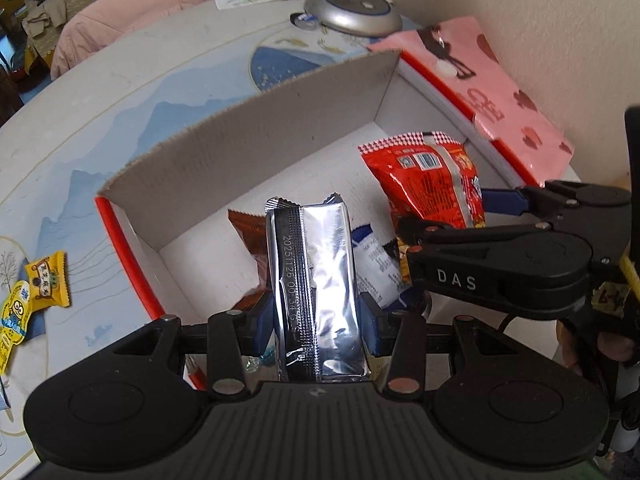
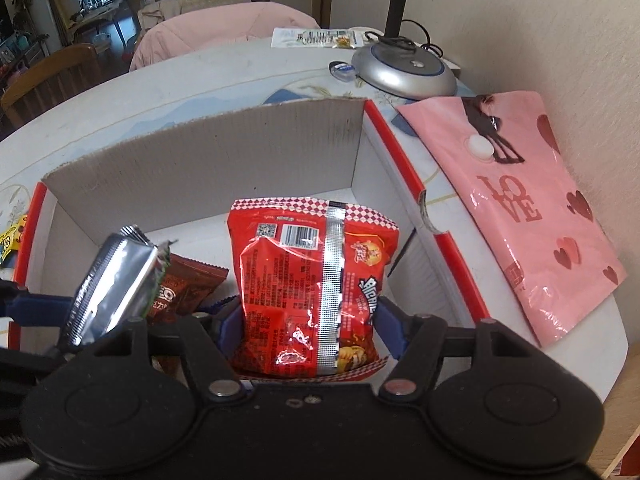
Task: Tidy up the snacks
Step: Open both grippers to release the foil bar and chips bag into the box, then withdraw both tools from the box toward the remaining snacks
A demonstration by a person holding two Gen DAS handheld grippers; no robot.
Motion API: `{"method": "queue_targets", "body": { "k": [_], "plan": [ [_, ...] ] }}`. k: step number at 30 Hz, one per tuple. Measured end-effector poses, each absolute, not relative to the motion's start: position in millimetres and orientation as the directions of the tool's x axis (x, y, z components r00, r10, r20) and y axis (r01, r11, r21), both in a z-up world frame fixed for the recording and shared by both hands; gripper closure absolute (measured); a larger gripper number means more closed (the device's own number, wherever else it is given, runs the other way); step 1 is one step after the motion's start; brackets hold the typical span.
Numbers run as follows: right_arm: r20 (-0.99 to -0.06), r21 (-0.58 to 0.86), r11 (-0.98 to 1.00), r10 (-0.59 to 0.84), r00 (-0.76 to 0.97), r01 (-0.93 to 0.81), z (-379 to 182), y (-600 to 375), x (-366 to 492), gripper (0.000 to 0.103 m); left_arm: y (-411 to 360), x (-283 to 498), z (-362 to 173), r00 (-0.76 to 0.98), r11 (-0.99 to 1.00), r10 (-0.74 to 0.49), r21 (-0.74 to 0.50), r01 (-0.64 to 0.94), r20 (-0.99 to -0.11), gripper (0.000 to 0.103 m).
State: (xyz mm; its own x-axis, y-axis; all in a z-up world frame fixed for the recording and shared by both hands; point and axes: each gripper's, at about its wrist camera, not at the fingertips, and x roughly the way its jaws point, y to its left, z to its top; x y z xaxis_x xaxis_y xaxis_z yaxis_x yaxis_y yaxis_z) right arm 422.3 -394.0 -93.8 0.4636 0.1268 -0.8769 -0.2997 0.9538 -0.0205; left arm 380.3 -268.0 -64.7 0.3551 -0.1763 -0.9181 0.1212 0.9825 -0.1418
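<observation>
Left hand-held gripper point(image 1: 318, 316) clamped a silver packet point(image 1: 318, 280), long axis pointing forward over the cardboard box point(image 1: 256, 136). Right hand-held gripper point(image 2: 310, 322) gripped a red snack bag point(image 2: 312, 280) likewise, above box floor, beside the brown packet point(image 2: 188, 284).

silver foil snack pack point(image 1: 316, 292): upright, pinched in my left gripper point(image 1: 316, 320) over white cardboard box with red rim point(image 1: 128, 248) | red crinkled snack bag point(image 2: 312, 292): upright in my right gripper point(image 2: 308, 328), box's 3 o'clock side | brown snack packet point(image 1: 250, 232): flat on box floor | yellow candy packet point(image 1: 48, 280): outside box, 9 o'clock
</observation>
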Motion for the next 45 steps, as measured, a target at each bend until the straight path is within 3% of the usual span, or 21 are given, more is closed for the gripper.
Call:
{"method": "queue_targets", "body": {
  "k": [13, 18, 45],
  "plan": [
    [-0.861, -0.033, 0.953, 0.127, 0.492, -0.303, -88, -390, 416, 0.023, -265, 375, -77, 0.342, 0.981, -0.172, -0.13, 0.145, -0.924, 0.059],
    [-0.852, -0.034, 0.953, 0.129, 0.508, -0.3, -77, -388, 409, 0.021, -257, 367, -65, 0.372, 0.975, -0.208, -0.162, 0.151, -0.905, 0.046],
    [-0.726, 0.01, 0.92, 0.276, 0.63, -0.392, 20, -319, 313, 0.01, -143, 267, 15, 0.588, 0.974, -0.221, -0.206, 0.093, -0.778, 0.044]
  ]
}}
